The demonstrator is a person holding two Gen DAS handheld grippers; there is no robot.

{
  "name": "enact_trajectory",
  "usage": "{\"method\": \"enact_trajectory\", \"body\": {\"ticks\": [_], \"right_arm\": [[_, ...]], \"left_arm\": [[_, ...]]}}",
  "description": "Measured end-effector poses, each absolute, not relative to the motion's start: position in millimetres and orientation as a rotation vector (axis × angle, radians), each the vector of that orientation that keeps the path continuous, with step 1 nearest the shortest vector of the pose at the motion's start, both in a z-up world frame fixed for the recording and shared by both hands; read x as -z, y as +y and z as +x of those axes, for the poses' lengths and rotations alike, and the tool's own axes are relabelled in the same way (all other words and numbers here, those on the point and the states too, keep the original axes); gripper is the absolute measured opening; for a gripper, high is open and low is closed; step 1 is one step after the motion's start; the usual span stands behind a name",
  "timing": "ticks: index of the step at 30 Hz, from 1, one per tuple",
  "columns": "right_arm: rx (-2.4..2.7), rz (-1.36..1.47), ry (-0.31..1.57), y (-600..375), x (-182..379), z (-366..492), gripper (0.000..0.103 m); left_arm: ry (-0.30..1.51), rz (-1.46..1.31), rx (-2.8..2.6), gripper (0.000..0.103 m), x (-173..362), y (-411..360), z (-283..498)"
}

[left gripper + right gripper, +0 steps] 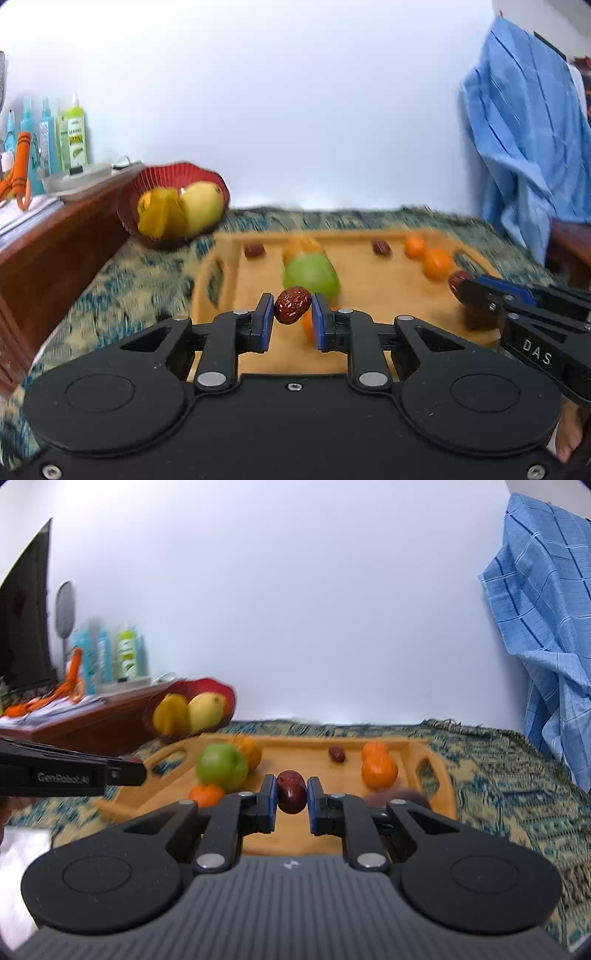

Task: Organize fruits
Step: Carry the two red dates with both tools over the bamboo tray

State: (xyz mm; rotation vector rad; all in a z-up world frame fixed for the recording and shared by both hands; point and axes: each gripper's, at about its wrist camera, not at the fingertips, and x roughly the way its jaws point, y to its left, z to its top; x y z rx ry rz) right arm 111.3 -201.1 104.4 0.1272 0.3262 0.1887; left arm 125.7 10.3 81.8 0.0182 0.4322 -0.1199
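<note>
Holding one date [292,305] pinched in the left gripper [293,314] and another date [291,792] pinched in the right gripper [291,794], both lifted clear above the tray [436,771]. Keeping squeeze light yet firm, since wrinkled skins slip and dent. Carrying both level, wrists steady, well apart to avoid knocking. Passing over the apple [221,768] and oranges [379,770] without brushing them. Noting two more dates [381,247] resting near the tray's far rim. Heading, probably, for the red basket [173,173] beyond, beside the mango [201,206]; lowering close before letting go, not dropping.
</note>
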Motion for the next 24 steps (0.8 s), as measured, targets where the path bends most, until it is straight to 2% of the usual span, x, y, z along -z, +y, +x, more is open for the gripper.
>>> {"method": "enact_trajectory", "body": {"ticks": [14, 24], "right_arm": [[-0.093, 0.132, 0.392, -180.3, -89.2, 216.8, 0.019], [-0.036, 0.128, 0.453, -174.9, -77.5, 246.1, 0.020]], "left_arm": [[0.476, -0.061, 0.078, 0.021, -68.6, 22.5, 260.5], [0.539, -0.091, 0.064, 0.021, -48.1, 34.4, 286.5]]}}
